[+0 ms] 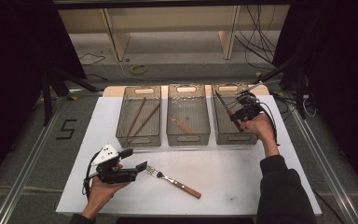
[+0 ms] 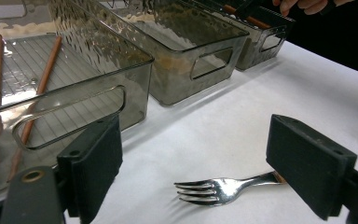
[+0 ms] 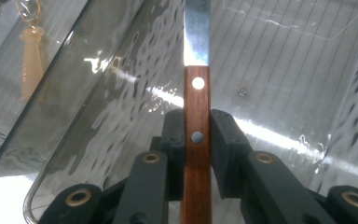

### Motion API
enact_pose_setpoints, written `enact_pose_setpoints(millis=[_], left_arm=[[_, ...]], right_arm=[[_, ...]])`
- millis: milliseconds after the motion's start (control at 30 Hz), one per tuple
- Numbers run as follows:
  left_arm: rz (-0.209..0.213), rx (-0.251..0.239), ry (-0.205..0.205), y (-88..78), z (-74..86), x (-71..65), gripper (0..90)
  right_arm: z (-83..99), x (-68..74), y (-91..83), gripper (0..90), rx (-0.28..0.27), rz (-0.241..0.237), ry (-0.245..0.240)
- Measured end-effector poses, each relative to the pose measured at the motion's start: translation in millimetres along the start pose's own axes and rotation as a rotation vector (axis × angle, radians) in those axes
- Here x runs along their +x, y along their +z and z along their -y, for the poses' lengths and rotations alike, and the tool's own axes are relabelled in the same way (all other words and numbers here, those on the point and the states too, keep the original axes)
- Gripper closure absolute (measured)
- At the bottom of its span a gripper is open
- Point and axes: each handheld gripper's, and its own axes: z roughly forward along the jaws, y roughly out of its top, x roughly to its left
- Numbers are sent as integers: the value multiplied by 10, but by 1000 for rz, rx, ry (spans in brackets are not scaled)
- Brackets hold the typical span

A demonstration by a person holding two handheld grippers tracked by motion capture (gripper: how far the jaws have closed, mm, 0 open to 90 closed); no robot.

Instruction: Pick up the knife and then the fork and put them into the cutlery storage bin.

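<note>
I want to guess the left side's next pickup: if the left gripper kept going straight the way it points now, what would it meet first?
Most likely the fork. It lies on the white table just ahead of the open left gripper, tines toward it, handle passing behind one jaw. Depth is hard to judge, so it might pass just above.

A white worktop (image 1: 223,177) is set on a grey floor (image 1: 37,154), flanked by metal rails (image 1: 25,163). Black curtains (image 1: 9,56) are hung at both sides. A pale wooden shelf frame (image 1: 116,32) is seen beyond. Loose cables (image 1: 256,42) are strewn on the floor, with a yellow coil (image 1: 139,69). A black mark like a 5 (image 1: 67,129) is taped down. Light is dim.
</note>
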Motion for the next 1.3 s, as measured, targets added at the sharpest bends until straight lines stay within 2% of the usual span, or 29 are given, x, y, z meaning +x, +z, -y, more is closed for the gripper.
enact_pose_setpoints(millis=[67, 100, 167, 333, 533, 667, 967, 1100, 1300], left_arm=[[1, 1, 0, 0, 0, 0, 177], [1, 1, 1, 1, 1, 0, 177], [1, 0, 0, 0, 0, 1, 177], [1, 1, 0, 1, 0, -1, 177], [0, 1, 0, 2, 0, -1, 177], [0, 2, 0, 2, 3, 3, 177], [-1, 2, 2, 2, 3, 2, 177], [-3, 3, 3, 5, 6, 5, 177], [-3, 3, 2, 3, 6, 6, 177]], right_arm=[[-7, 7, 17, 756, 8, 7, 5], [-10, 11, 22, 703, 9, 9, 8], [-19, 26, 4, 626, -11, -21, 9], [-33, 97, -94, 549, -66, -48, -31], [-14, 279, -220, 491, -103, -83, -98], [12, 430, -301, 447, -124, -103, -145], [179, 818, -461, 426, -173, -144, -251], [283, 988, -452, 415, -182, -176, -293], [430, 1236, -385, 395, -165, -221, -346]])
